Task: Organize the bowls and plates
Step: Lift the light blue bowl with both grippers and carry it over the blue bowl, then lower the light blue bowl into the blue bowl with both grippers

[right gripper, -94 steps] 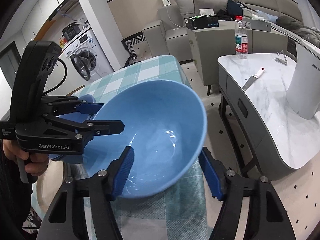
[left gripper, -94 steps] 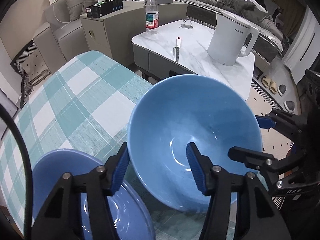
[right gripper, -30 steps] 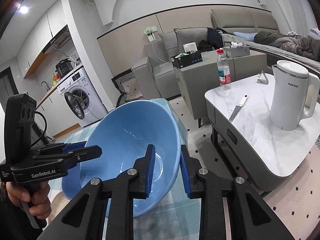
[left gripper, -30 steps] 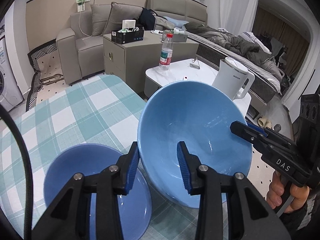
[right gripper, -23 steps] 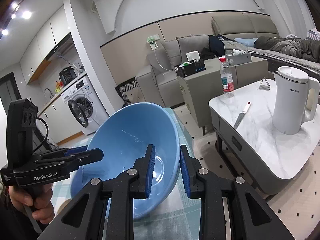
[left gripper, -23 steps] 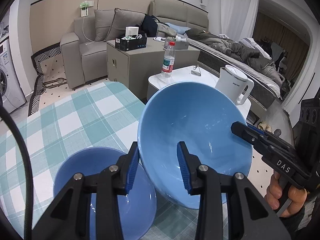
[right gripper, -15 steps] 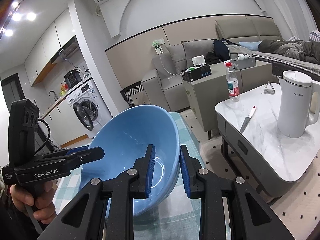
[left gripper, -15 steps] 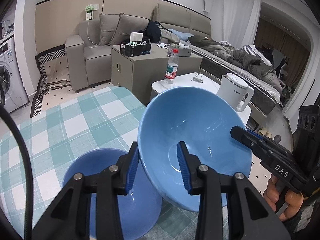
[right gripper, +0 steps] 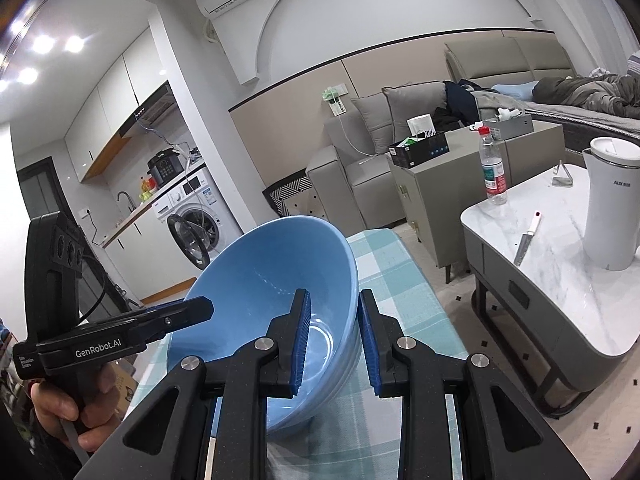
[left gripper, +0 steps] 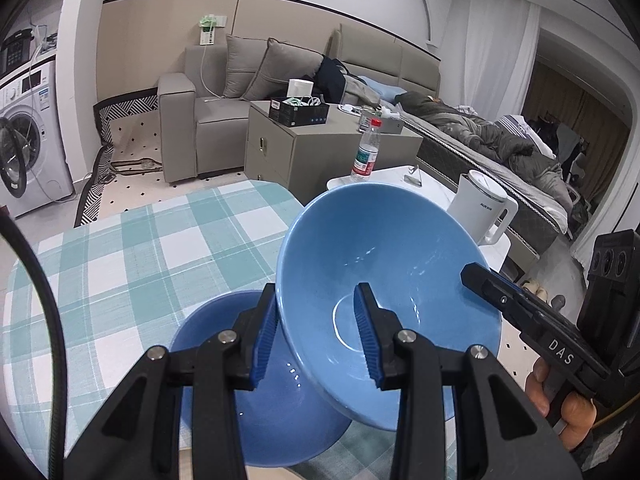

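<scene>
A large blue bowl (left gripper: 384,264) hangs tilted above the checked table (left gripper: 132,264), carried by both grippers. My left gripper (left gripper: 316,322) is shut on its near left rim, one blue pad inside the bowl and one outside. My right gripper (right gripper: 334,334) is shut on the opposite rim of the same bowl (right gripper: 264,280). Each gripper shows in the other's view: the right gripper (left gripper: 476,278) at the bowl's right edge, the left gripper (right gripper: 202,307) at its left edge. A second blue bowl (left gripper: 276,412) rests on the cloth, partly under the raised one.
A marble coffee table (right gripper: 560,280) stands to the right of the checked table, with a white kettle (right gripper: 608,208), a water bottle (right gripper: 494,172) and a knife (right gripper: 526,240) on it. A grey cabinet (left gripper: 320,148), a sofa and a washing machine (right gripper: 192,220) lie beyond. A hand (right gripper: 68,412) holds the left gripper.
Three seconds ago both grippers stood open around the rim; they have since shut on it. Over the last second the bowl rose and drifted left, partly over the second bowl.
</scene>
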